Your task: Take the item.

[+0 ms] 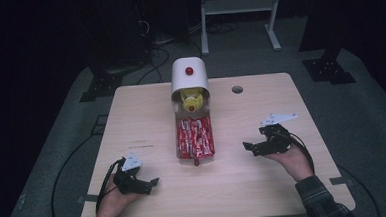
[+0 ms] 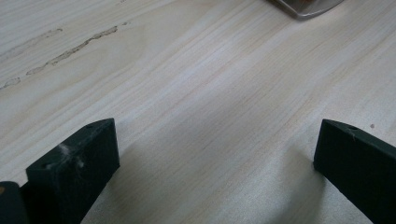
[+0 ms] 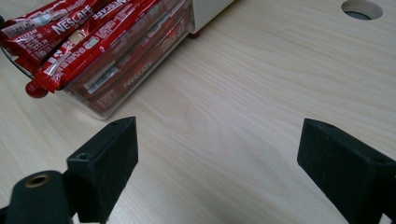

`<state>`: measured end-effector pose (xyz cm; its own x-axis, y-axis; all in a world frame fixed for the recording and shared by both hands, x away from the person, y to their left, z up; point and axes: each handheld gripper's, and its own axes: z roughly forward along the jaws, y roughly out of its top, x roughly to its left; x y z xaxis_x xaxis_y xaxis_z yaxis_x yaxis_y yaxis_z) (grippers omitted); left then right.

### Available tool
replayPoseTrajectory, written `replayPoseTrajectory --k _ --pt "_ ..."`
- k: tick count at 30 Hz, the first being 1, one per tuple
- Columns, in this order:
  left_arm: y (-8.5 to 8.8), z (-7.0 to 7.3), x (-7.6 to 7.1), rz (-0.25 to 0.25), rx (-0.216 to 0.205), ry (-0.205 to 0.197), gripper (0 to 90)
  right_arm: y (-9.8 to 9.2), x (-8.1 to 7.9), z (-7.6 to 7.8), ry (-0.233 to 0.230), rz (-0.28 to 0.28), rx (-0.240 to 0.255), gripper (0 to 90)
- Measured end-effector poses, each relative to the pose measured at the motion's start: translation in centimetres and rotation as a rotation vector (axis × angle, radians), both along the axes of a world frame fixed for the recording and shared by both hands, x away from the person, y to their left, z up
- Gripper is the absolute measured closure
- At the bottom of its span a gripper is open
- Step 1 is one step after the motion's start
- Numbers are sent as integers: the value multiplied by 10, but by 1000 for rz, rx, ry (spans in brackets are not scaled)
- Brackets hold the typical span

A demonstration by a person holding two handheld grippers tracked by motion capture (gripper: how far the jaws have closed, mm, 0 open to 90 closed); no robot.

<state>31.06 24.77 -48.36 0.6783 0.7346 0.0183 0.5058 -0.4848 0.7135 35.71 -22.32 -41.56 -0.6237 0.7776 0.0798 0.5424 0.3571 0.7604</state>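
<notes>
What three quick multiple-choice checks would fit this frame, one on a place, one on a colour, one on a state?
1. Where does the pulled-out clear drawer sit?
A. At the table's far left corner
B. Mid-table, in front of the white container
C. On the floor

2. What colour are the packets in the drawer?
A. Red
B. Blue
C. Green

3. How do both tools stand?
A. Both shut on packets
B. One shut on the drawer knob
C. Both open, holding nothing

Answers:
1. B: the high view shows the drawer extending toward the person from the white container at the table's middle.
2. A: the right gripper view shows red wrappers with white lettering.
3. C: the left tool and right tool each show wide-apart jaws over bare wood.
</notes>
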Motion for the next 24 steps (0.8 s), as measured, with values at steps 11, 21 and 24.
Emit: replayPoseTrajectory --k 11,21,24 --pt "0 0 0 0 1 1 0 5 5 2 6 11 5 117" --pt "0 0 0 0 0 0 0 17 11 9 -5 35 21 118" --pt "0 0 0 1 -2 0 0 22 12 9 2 43 11 118"
